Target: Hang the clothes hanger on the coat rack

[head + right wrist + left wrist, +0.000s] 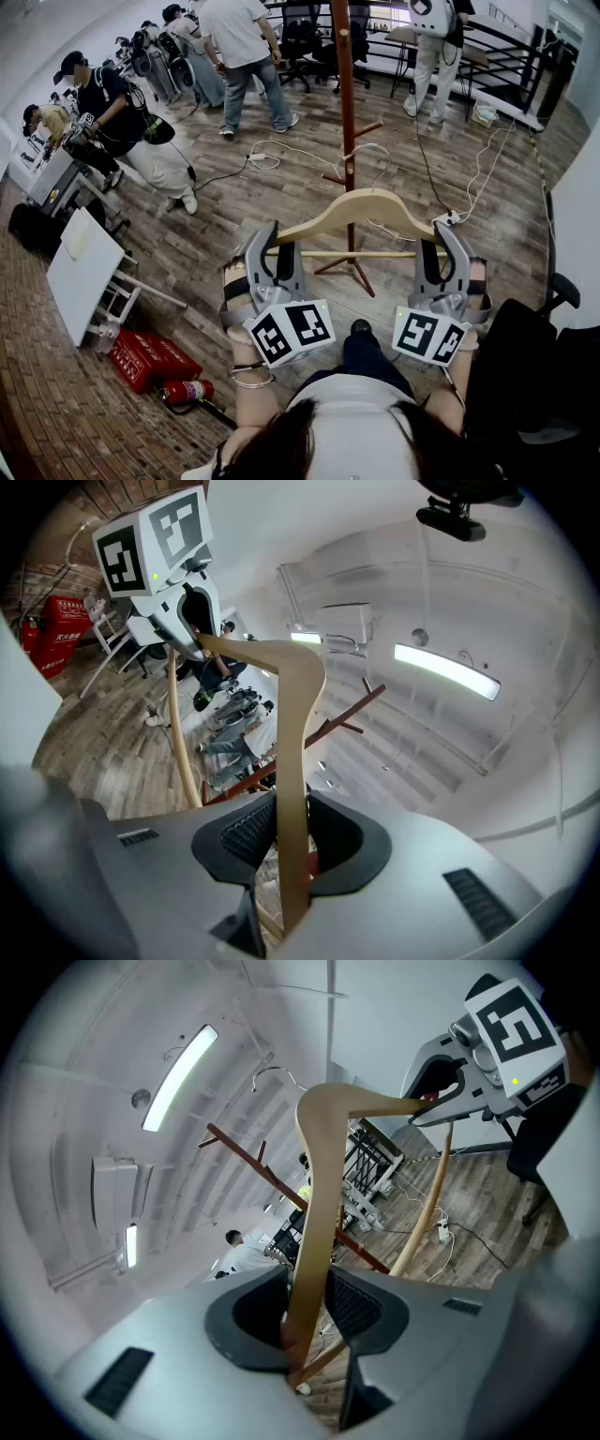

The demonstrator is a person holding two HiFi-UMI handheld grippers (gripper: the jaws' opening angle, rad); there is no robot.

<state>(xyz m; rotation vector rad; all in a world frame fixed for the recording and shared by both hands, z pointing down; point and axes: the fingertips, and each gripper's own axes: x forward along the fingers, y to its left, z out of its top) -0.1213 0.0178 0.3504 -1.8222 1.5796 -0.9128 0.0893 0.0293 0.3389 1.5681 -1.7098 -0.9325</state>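
Observation:
A pale wooden clothes hanger (361, 208) with a wire hook (373, 150) hangs level in the air, one end in each gripper. My left gripper (269, 236) is shut on its left arm, and my right gripper (444, 234) is shut on its right arm. Just behind the hanger stands the reddish-brown coat rack (345, 94), its pegs sticking out near the hook. In the left gripper view the hanger (314, 1204) runs up from between the jaws of the left gripper (305, 1321) to the right gripper (441, 1110). The right gripper view shows the hanger (298, 733) clamped in the right gripper (289, 846), with the coat rack (342, 714) beyond.
Several people (122, 112) stand on the wooden floor behind and to the left. White cables (281, 150) and a power strip (448, 218) lie around the rack's base. A white stool (89, 272), a red box (145, 361) and a fire extinguisher (187, 391) are at lower left; a black chair (534, 375) at right.

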